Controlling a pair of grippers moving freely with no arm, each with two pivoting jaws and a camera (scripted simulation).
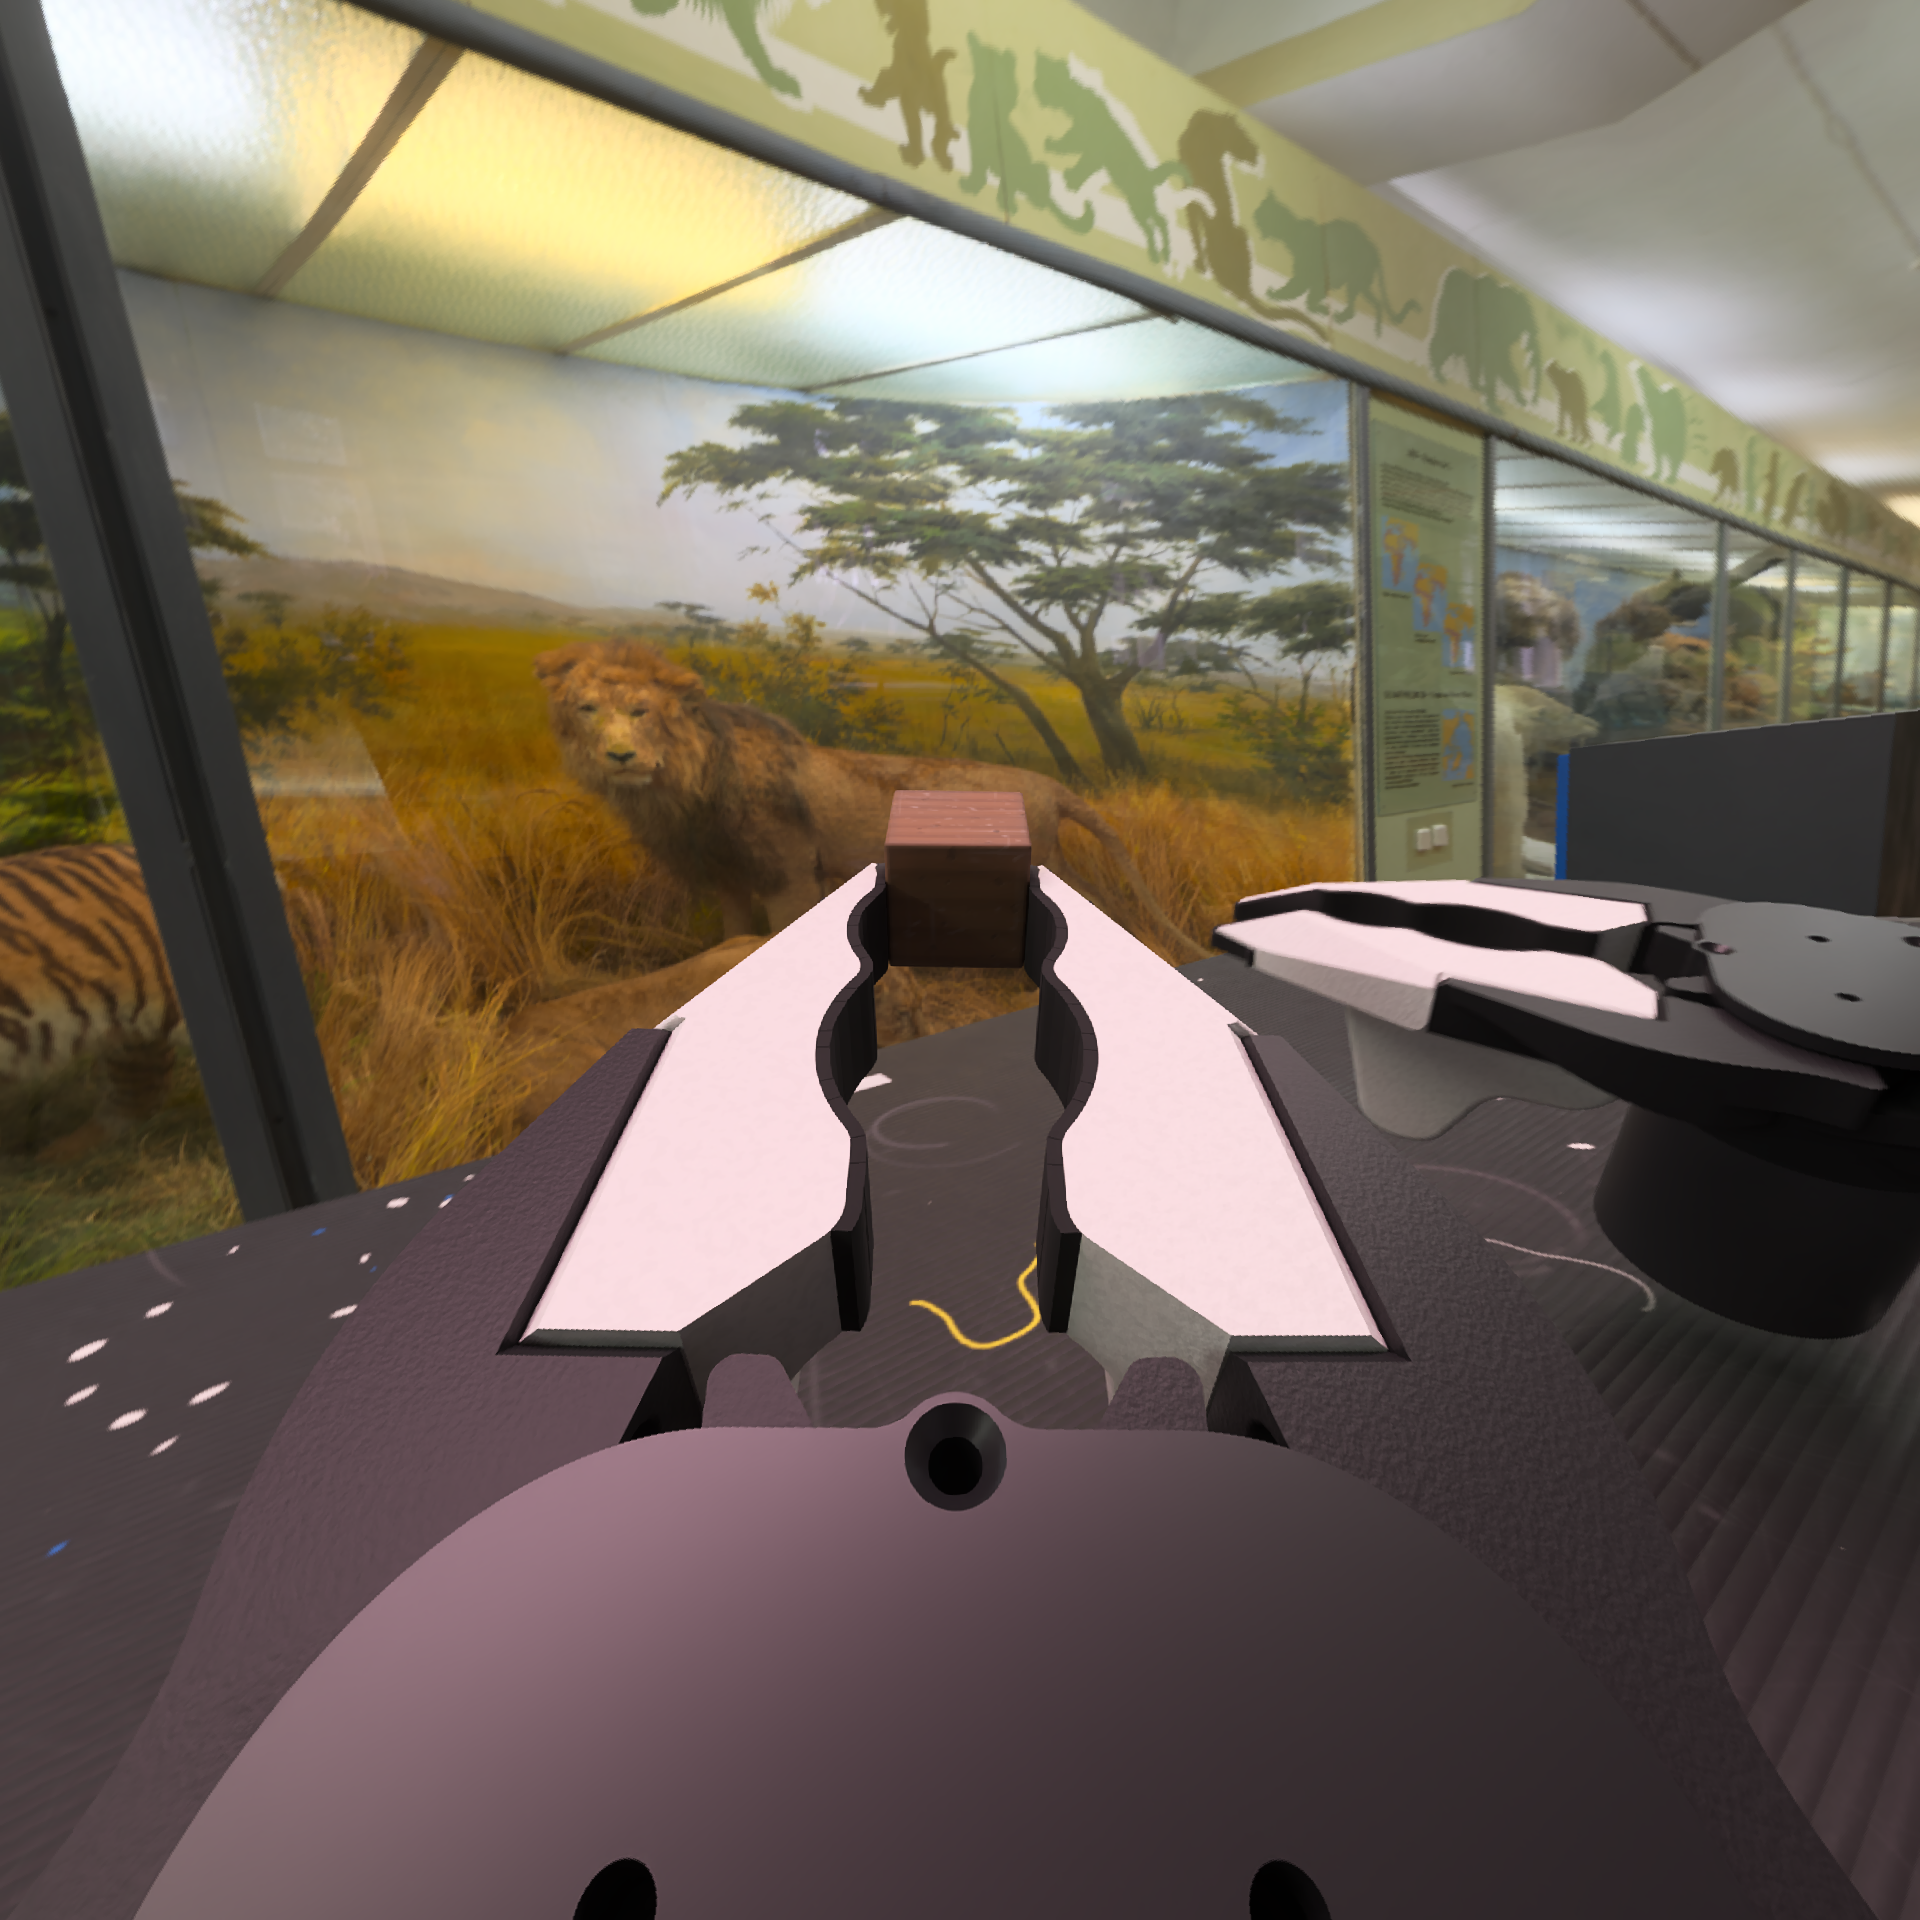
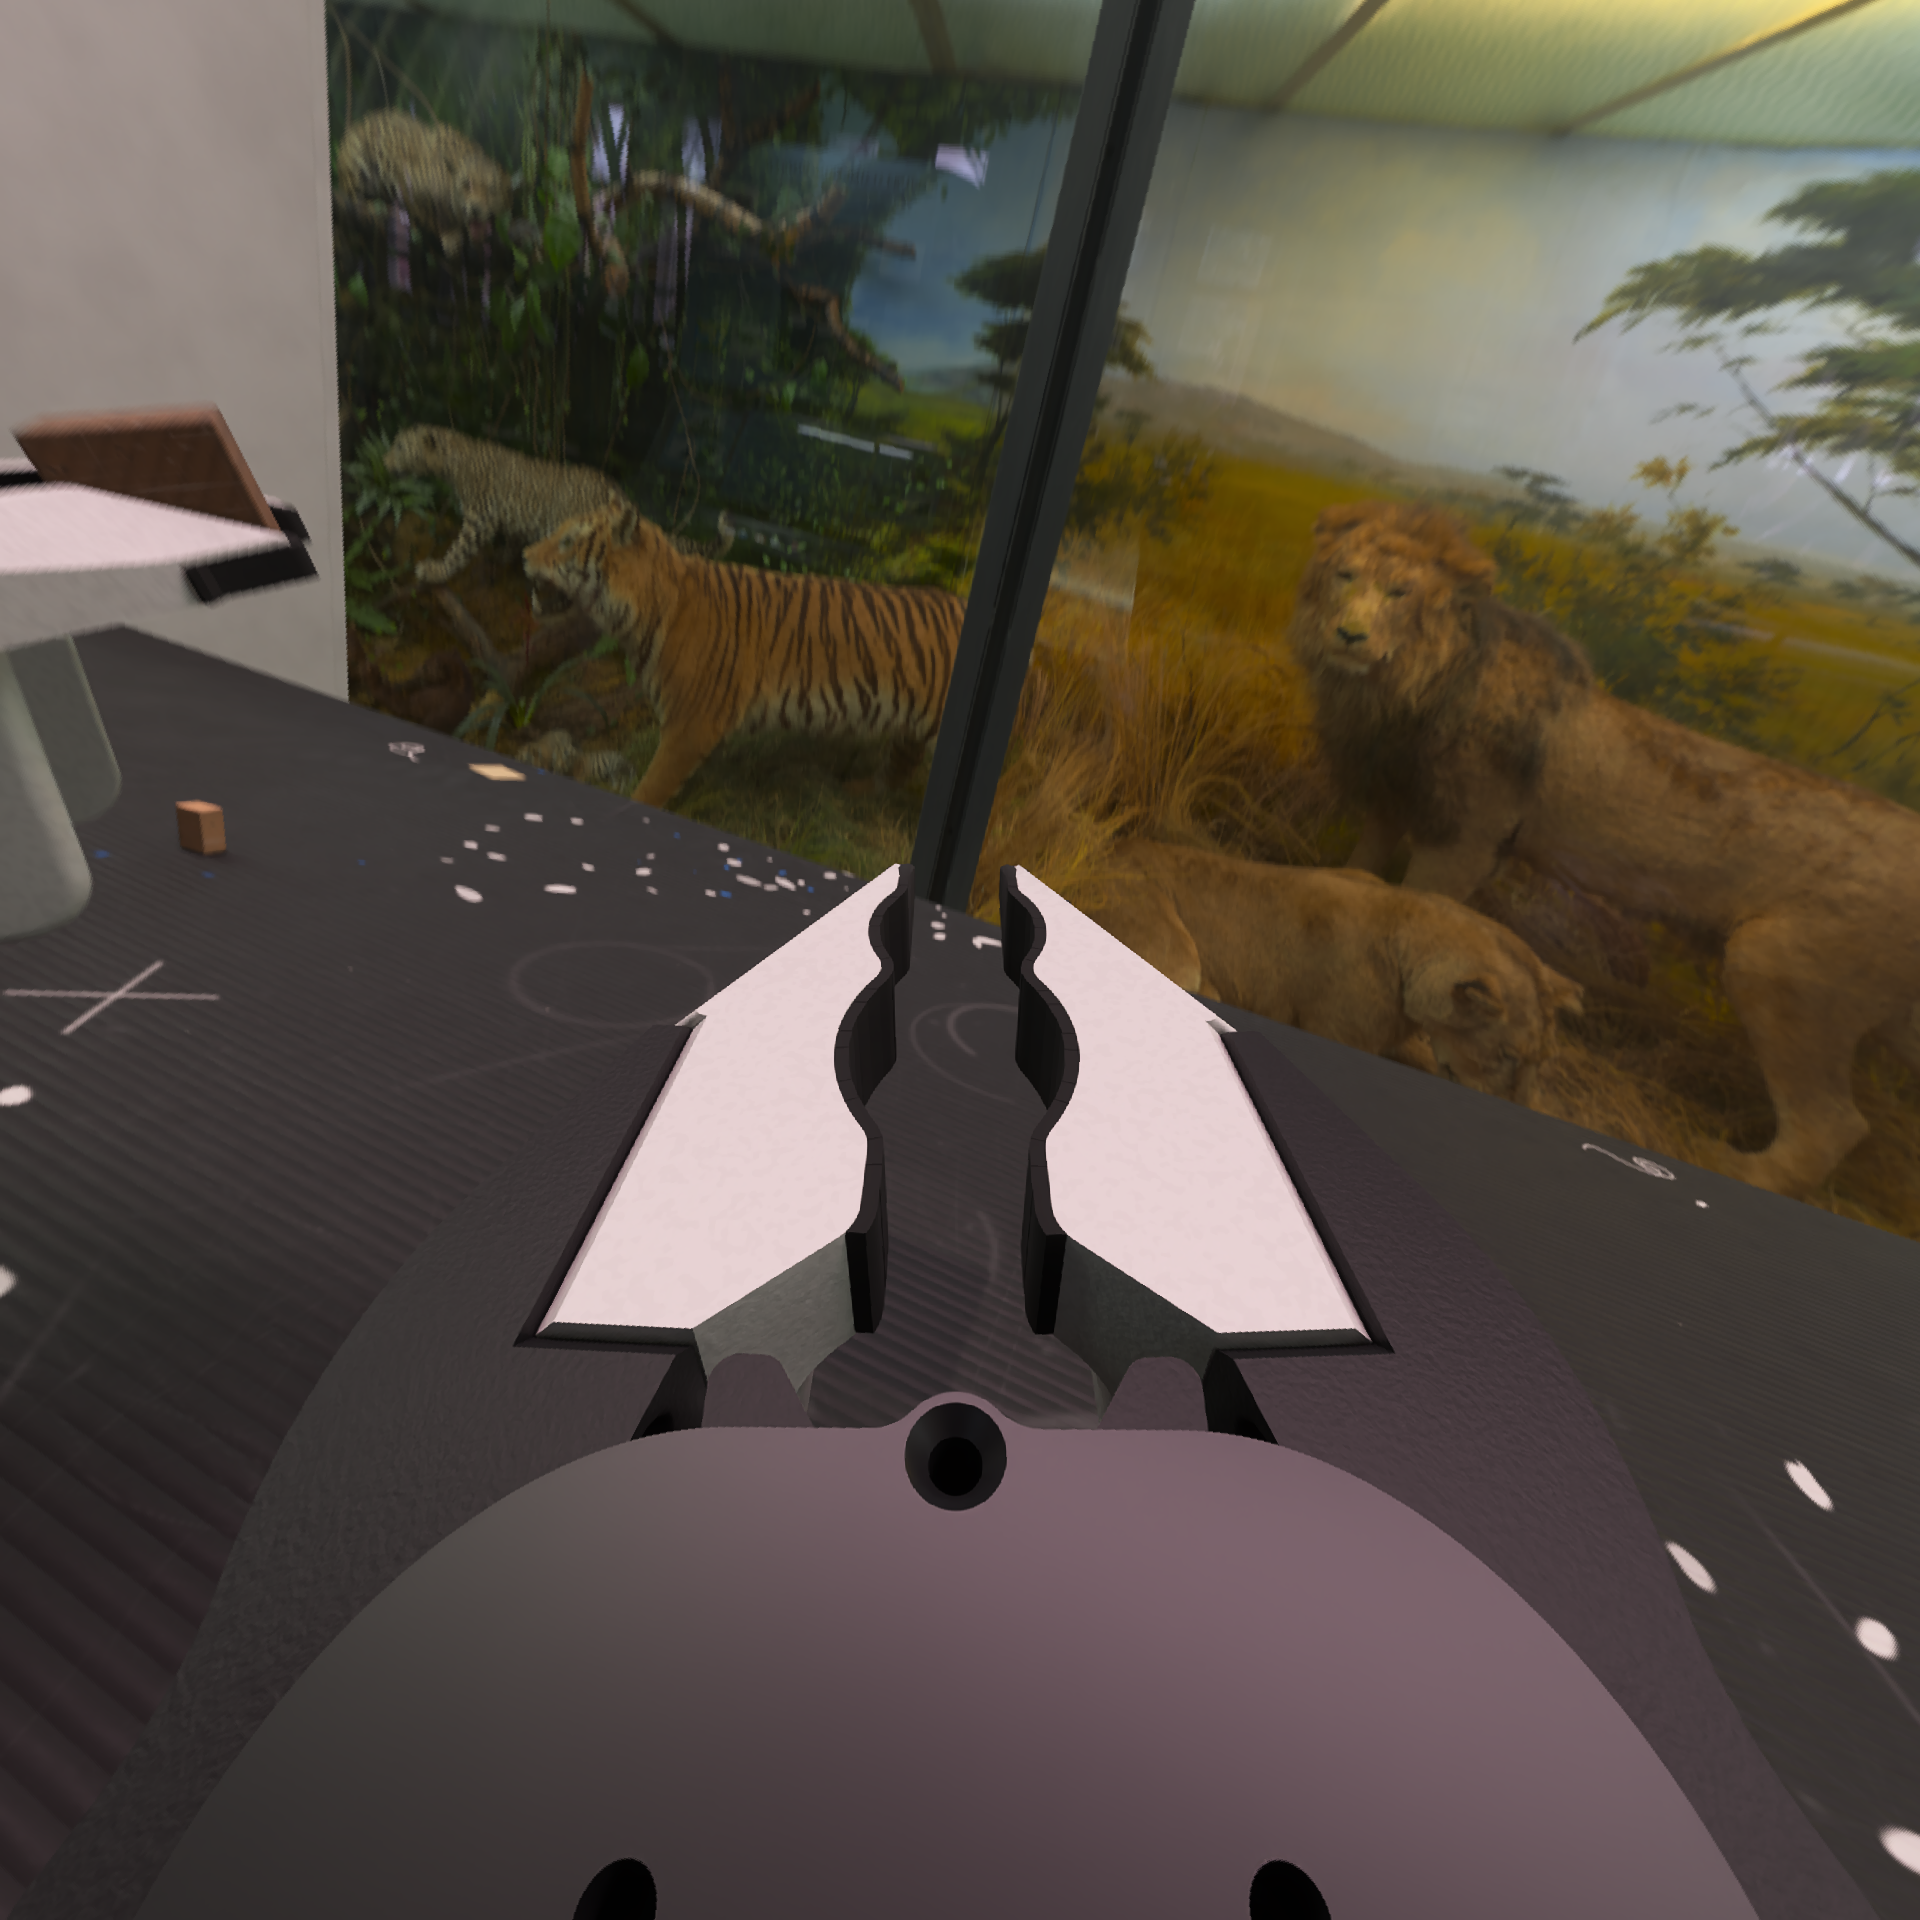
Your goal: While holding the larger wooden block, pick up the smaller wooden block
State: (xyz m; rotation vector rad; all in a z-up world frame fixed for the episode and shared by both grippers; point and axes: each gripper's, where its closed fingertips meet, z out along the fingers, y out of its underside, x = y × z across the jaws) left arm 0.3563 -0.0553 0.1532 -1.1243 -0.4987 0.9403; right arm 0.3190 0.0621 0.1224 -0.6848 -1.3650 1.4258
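My left gripper (image 1: 957, 883) is shut on the larger wooden block (image 1: 957, 878), a dark brown cube held at the fingertips above the dark table (image 1: 260, 1403). The same block (image 2: 145, 462) and left gripper (image 2: 249, 561) show at the far left of the right wrist view. The smaller wooden block (image 2: 201, 827), light tan, lies on the table (image 2: 416, 1091) at the left, far from my right gripper (image 2: 956, 883). My right gripper is open and empty, above the table near its far edge. It also shows in the left wrist view (image 1: 1236, 930) at the right.
The dark table carries white specks, chalk marks and a yellow squiggle (image 1: 977, 1325). A small tan flat tile (image 2: 497, 771) lies beyond the smaller block. A dark raised panel (image 1: 1745, 800) stands at the back right. A black post (image 2: 1039, 447) rises past the table's far edge.
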